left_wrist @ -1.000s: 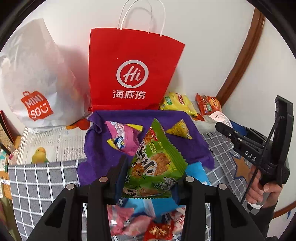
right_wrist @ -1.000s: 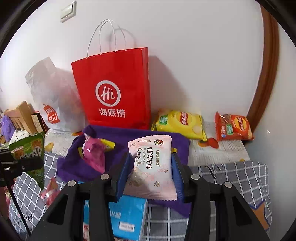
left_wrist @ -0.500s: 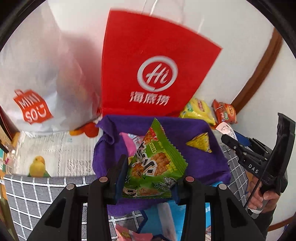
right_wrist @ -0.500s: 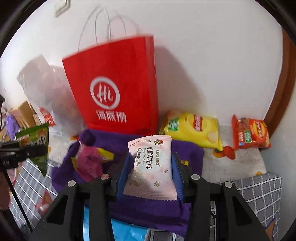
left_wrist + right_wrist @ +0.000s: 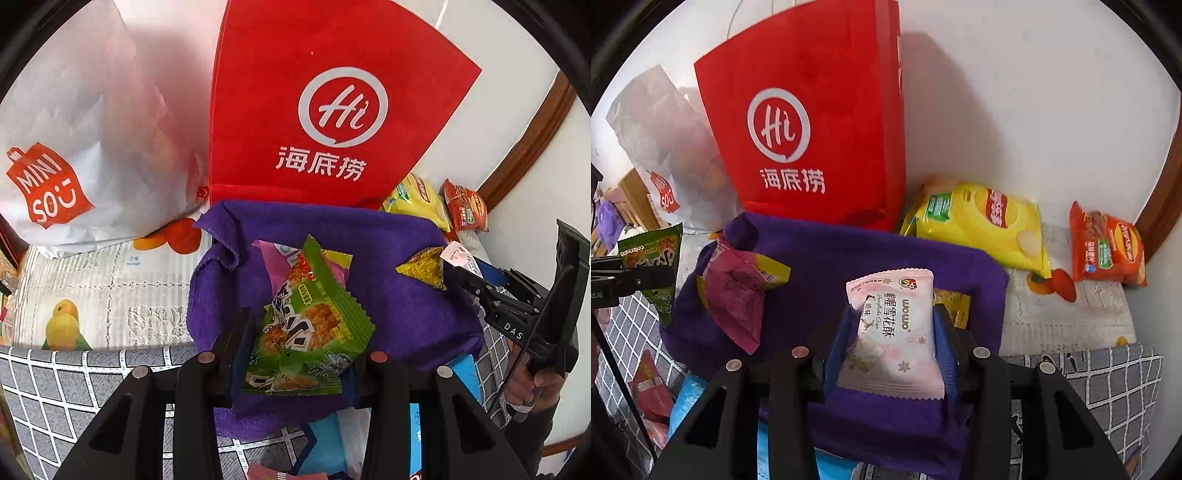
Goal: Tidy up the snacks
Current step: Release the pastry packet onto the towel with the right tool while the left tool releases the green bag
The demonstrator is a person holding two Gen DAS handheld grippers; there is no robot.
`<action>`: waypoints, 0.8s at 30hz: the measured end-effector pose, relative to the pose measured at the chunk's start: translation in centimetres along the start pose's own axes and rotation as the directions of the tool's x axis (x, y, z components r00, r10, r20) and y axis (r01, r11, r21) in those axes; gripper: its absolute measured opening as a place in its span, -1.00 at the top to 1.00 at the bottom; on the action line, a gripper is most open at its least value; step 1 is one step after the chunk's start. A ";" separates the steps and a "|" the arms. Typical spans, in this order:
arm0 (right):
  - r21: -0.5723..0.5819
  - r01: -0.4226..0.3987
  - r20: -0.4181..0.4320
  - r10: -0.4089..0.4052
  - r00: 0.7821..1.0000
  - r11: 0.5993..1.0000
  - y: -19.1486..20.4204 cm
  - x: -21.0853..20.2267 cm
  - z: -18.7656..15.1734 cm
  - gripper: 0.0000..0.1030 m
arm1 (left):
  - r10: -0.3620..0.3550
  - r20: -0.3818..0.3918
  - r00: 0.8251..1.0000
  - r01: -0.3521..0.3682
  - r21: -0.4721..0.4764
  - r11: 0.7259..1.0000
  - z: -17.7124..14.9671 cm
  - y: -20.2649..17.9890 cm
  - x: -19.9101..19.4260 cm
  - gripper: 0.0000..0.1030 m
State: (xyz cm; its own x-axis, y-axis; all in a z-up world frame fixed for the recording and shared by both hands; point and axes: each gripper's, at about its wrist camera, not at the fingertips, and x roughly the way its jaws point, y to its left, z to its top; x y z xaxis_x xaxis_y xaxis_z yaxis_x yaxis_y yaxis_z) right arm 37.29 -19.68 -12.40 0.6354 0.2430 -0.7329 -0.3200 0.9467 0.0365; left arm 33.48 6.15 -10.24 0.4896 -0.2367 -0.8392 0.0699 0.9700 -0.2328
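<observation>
My left gripper (image 5: 295, 332) is shut on a green snack packet (image 5: 310, 325), held over the purple towel (image 5: 399, 310). On that towel lie a pink packet (image 5: 269, 254) and a small yellow triangular packet (image 5: 424, 267). My right gripper (image 5: 890, 325) is shut on a pale pink snowflake pastry packet (image 5: 894, 332), also above the purple towel (image 5: 820, 266). In the right wrist view the pink packet (image 5: 733, 295) rests at the towel's left, and the green packet (image 5: 655, 258) shows at the left edge. In the left wrist view the right gripper (image 5: 465, 273) is at the right with the pastry packet's white end showing, held by a hand (image 5: 532, 384).
A red paper bag (image 5: 325, 110) and a white plastic bag (image 5: 81, 122) stand against the wall behind the towel. A yellow chip bag (image 5: 982, 225) and an orange chip bag (image 5: 1108, 247) lie at the back right. A blue packet (image 5: 325, 446) and red packets (image 5: 650, 384) lie on the checked cloth.
Both grippers have moved forward and down toward the purple towel, each keeping its packet. The red bag and the towel now look larger and closer.
</observation>
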 end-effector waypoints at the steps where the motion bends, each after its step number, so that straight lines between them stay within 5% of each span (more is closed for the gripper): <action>1: -0.002 -0.001 -0.003 0.001 1.000 1.000 0.0 0.1 0.0 0.14 | 0.000 -0.004 1.000 0.000 0.001 1.000 0.0 0.0 0.2 0.25; 24: -0.030 0.026 -0.086 -0.028 0.996 0.999 0.1 2.5 -1.0 0.13 | -0.050 -0.073 0.996 0.049 -0.016 0.999 -0.3 0.4 2.6 0.25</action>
State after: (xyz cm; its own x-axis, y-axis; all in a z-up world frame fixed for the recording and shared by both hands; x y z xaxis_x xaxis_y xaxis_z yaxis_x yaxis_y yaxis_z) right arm 38.13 -19.21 -14.87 0.5813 0.1973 -0.7894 -0.3246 0.9459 -0.0026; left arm 34.55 5.87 -12.63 0.4211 -0.2882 -0.8600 0.0795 0.9562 -0.2816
